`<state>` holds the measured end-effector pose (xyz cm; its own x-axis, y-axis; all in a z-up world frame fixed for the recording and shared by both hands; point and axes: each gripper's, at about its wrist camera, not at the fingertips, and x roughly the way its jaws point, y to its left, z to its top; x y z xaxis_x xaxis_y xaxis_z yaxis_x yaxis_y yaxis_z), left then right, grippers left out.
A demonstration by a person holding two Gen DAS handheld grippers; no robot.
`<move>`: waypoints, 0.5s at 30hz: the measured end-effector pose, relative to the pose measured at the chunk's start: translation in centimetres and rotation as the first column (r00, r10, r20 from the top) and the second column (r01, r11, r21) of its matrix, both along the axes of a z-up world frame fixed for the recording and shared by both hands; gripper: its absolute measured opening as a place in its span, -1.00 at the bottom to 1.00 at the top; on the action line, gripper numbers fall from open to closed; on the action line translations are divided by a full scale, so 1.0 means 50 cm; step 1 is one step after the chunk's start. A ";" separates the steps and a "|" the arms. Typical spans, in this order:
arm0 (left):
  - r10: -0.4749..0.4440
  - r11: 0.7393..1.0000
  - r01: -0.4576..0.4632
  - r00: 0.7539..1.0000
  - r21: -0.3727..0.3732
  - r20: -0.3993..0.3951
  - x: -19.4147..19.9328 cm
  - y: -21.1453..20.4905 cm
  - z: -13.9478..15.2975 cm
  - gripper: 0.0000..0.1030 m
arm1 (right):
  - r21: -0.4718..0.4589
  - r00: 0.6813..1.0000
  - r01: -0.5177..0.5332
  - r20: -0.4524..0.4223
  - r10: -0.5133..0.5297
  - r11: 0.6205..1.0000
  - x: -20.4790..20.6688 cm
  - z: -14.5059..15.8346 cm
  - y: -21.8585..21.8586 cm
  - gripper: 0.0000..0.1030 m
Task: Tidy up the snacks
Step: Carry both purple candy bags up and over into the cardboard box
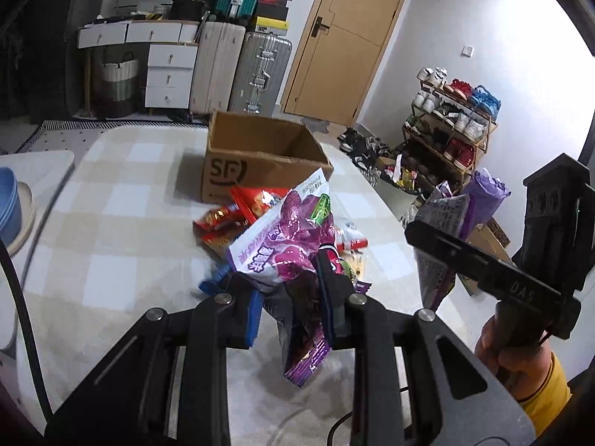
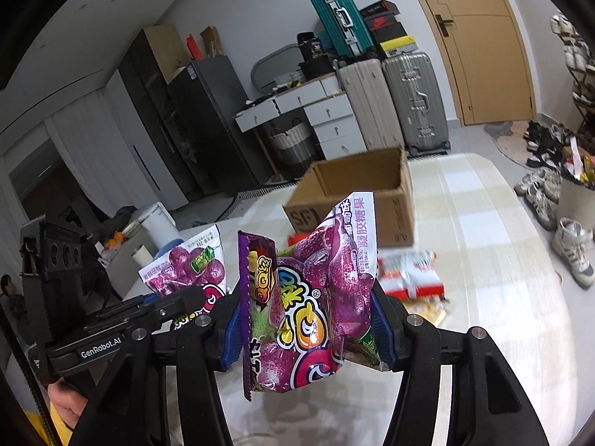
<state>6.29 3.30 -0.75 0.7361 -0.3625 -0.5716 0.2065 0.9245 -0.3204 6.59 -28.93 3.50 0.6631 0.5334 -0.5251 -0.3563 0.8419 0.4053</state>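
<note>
My left gripper (image 1: 288, 290) is shut on a purple grape candy bag (image 1: 282, 238) and holds it above the checked table (image 1: 111, 200). My right gripper (image 2: 306, 329) is shut on a second purple grape candy bag (image 2: 316, 282), also lifted. The left gripper and its bag (image 2: 189, 264) show at the left of the right wrist view; the right gripper body (image 1: 494, 271) and its bag (image 1: 442, 230) show at the right of the left wrist view. An open cardboard box (image 1: 260, 156) stands beyond on the table, also in the right wrist view (image 2: 357, 200). Red snack packs (image 1: 230, 219) lie in front of it.
Red-and-white snack packs (image 2: 412, 275) lie on the table right of my right gripper. A blue bowl (image 1: 9, 204) sits at the table's left edge. Suitcases (image 1: 238, 70), white drawers (image 1: 167, 74), a door (image 1: 342, 37) and a shoe rack (image 1: 450, 126) stand beyond.
</note>
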 end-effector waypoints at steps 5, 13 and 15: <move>0.006 1.000 -0.006 1.000 0.014 0.024 0.023 0.036 0.054 -0.57 | -0.005 0.999 -0.016 0.034 0.016 1.000 0.042 0.048 0.013 0.11; -0.019 0.998 0.015 0.998 0.059 0.052 0.126 0.050 0.154 -0.57 | 0.015 0.999 -0.019 0.035 0.019 1.000 0.146 0.093 0.019 0.11; -0.020 0.997 0.016 0.998 0.074 0.056 0.170 0.048 0.180 -0.57 | 0.018 0.999 -0.017 0.039 0.016 1.000 0.178 0.105 0.020 0.11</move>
